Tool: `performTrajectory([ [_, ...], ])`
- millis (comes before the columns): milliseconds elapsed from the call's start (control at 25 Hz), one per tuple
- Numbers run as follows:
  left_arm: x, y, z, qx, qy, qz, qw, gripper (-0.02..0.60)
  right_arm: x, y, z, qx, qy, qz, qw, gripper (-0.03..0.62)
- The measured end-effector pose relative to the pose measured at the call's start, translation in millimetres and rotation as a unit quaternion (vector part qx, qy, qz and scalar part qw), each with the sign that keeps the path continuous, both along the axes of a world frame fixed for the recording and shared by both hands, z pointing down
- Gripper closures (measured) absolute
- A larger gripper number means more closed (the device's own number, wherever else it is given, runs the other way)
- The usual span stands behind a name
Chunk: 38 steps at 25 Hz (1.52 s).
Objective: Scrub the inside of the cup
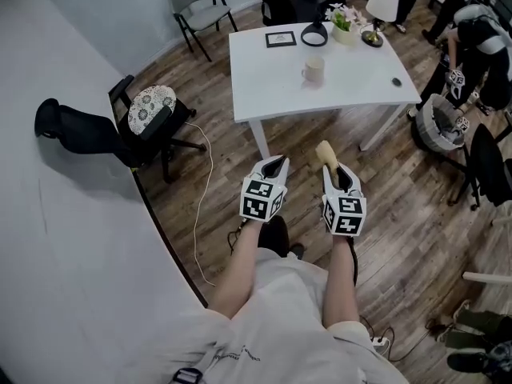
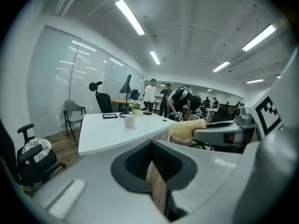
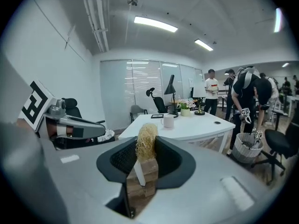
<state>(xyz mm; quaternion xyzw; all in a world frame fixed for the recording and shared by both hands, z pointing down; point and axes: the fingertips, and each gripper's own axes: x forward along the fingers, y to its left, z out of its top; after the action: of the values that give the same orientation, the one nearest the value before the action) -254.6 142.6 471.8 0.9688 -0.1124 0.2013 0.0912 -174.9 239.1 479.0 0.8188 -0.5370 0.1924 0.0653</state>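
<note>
A white cup (image 1: 314, 70) stands on the white table (image 1: 272, 86) some way ahead of me; it also shows as the cup (image 2: 130, 121) and the cup (image 3: 168, 120) in the gripper views. My right gripper (image 1: 334, 169) is shut on a scrub brush with a straw-coloured fibre head (image 1: 324, 152) that sticks up past the jaws. In the right gripper view the brush (image 3: 146, 141) stands upright on a white handle. My left gripper (image 1: 274, 162) is shut with nothing in it. Both grippers hang over the wooden floor, short of the table.
On the table are a picture frame (image 1: 281, 39), a flower pot (image 1: 345, 22), a lamp (image 1: 382, 8) and a small dark object (image 1: 396, 82). A black chair with a patterned cushion (image 1: 151, 109) and a floor cable (image 1: 200, 206) lie left. A person bends by a basket (image 1: 438, 128) at right.
</note>
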Motion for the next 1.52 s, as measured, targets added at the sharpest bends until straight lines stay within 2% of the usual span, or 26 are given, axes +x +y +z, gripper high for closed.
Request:
performTrajectory([
  [160, 3, -10, 8, -0.003, -0.010, -0.006, 0.9999, 0.581, 8, -5, 8, 0.021, -0.035, 0.005, 0.999, 0.465],
  [360, 34, -31, 12, -0.014, -0.011, -0.006, 0.9998, 0.581, 31, -26, 12, 0.029, -0.070, -0.011, 0.997, 0.459],
  [600, 92, -67, 1, -0.028, 0.010, -0.004, 0.9995, 0.581, 72, -53, 7, 0.012, -0.059, -0.014, 0.998, 0.459],
  [960, 169, -114, -14, -0.038, 0.022, 0.027, 0.9987, 0.581, 142, -95, -15, 0.021, -0.048, 0.010, 0.999, 0.457],
  [1080, 186, -138, -15, -0.049, 0.029, 0.029, 0.9979, 0.581, 154, -113, -13, 0.004, -0.043, 0.008, 0.999, 0.459],
  [1200, 198, -160, -7, -0.071, 0.040, 0.021, 0.9965, 0.581, 163, -124, 1, -0.040, -0.029, -0.006, 0.999, 0.459],
  [1360, 199, -183, 16, -0.096, 0.033, 0.014, 0.9948, 0.581, 179, -144, 16, -0.067, -0.033, -0.009, 0.997, 0.459],
  [1440, 197, -198, 20, -0.088, 0.026, 0.011, 0.9958, 0.581, 185, -158, 16, -0.076, -0.027, -0.011, 0.997, 0.459],
  [1520, 194, -212, 20, -0.060, 0.013, 0.013, 0.9980, 0.581, 187, -173, 16, -0.085, -0.019, -0.015, 0.996, 0.459],
])
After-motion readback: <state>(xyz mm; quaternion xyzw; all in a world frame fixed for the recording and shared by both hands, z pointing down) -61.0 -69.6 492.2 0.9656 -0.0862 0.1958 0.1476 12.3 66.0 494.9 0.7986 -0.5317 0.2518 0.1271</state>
